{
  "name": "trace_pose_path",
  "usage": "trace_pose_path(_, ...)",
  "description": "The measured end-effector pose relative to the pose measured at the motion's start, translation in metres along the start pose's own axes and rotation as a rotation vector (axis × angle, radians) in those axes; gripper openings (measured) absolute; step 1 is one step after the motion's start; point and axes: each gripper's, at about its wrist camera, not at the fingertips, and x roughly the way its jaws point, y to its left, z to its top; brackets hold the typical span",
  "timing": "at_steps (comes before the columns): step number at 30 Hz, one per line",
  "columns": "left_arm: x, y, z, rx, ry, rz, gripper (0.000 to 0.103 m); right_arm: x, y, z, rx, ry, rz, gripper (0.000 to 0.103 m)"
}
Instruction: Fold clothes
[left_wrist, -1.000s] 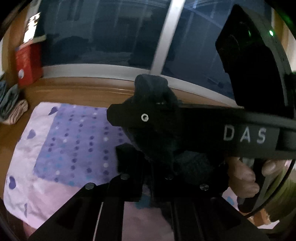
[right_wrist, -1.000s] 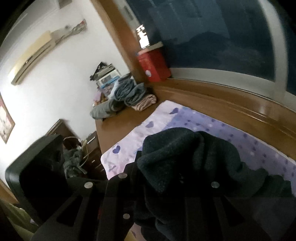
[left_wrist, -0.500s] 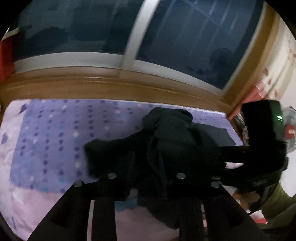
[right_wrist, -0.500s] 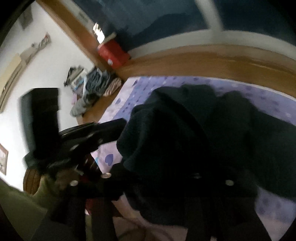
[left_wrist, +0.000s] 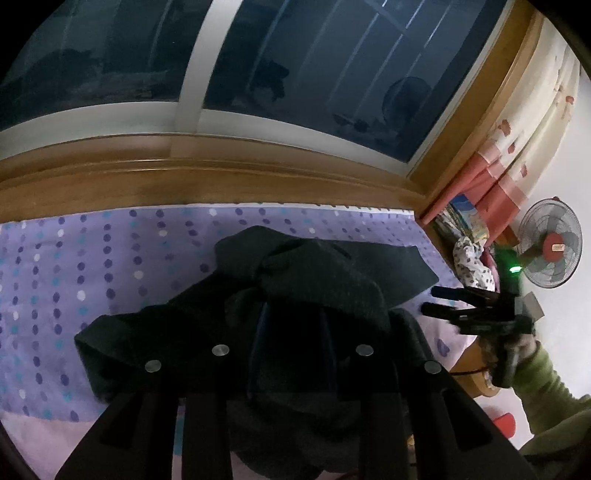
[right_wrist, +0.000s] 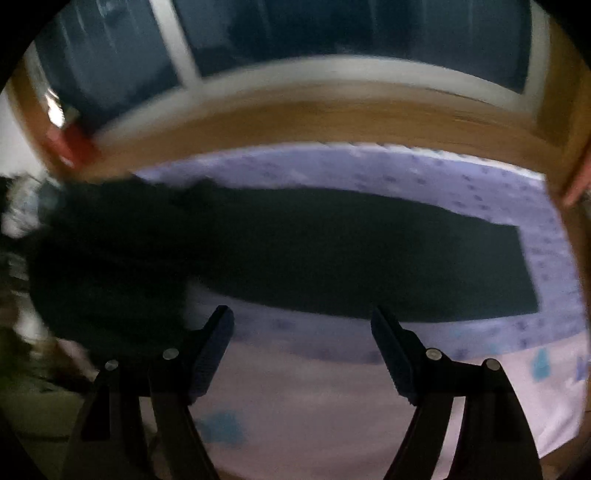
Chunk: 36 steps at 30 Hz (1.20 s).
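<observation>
**One dark garment, bunched at the left claw, clear of the right**

One dark garment (left_wrist: 317, 295) lies on the bed's purple dotted sheet (left_wrist: 92, 266). In the left wrist view it fills the lower centre of the frame, heaped up over and between the fingers of the left claw (left_wrist: 291, 354). Those fingers stand narrowly apart with cloth bunched in the gap; whether the pads press on it cannot be told. From this heap a flatter part runs toward the right of the frame, ending near the right claw (left_wrist: 439, 301), which shows at the right edge in a hand with a green sleeve (left_wrist: 546, 384).

In the blurred right wrist view the garment (right_wrist: 332, 251) stretches as a long dark band across the middle of the frame, thickest at the left edge. The right claw (right_wrist: 301, 343) sits below it at lower centre, its jaws wide and opening, with only pale sheet (right_wrist: 303, 398) between them.

A wooden sill (left_wrist: 221, 177) and dark window (left_wrist: 332, 74) lie beyond the bed.
</observation>
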Motion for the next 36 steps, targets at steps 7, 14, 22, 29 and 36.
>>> trace_pose_path(7,0.005,-0.014,-0.001,0.000,0.022,0.040,0.030,0.063,0.019,-0.005,-0.179,0.077,0.017,0.076)
trace_pose_path(14,0.033,-0.008,-0.014,-0.091,0.107,-0.015,0.040,0.091,0.022,0.017,-0.210,0.050,0.030,0.076)
trace_pose_path(22,0.047,-0.013,-0.029,-0.086,0.096,-0.011,0.040,0.115,0.050,0.061,-0.265,0.021,0.044,0.017)
trace_pose_path(29,0.032,-0.024,-0.037,-0.035,0.046,-0.032,0.029,0.106,0.106,0.087,-0.256,0.068,0.394,0.001)
trace_pose_path(36,0.023,-0.015,-0.048,-0.066,0.015,-0.010,0.028,0.128,0.186,0.093,-0.382,0.215,0.540,0.001)
